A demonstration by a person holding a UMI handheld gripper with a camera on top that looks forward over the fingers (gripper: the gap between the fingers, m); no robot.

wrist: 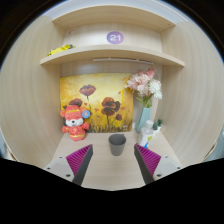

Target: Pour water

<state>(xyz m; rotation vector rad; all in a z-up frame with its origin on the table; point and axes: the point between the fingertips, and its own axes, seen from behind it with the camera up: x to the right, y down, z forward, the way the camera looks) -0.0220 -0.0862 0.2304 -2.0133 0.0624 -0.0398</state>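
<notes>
While gripper [112,163] hovered wide open and empty, grey cup [117,143] stood on table [110,172] just ahead, between fingers' line. Vase [146,122] far right, toy [74,123] far left. Step judged: approach. Next: advance, close on cup.

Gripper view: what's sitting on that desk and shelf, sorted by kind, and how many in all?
Cups: 1, small grey cup, standing just ahead of the open gripper
Plush toys: 1, red toy
Vases of flowers: 1
Flower pictures: 1
Round number tags: 1
Yellow items on the shelf: 1, too small to identify
Total: 6
</notes>
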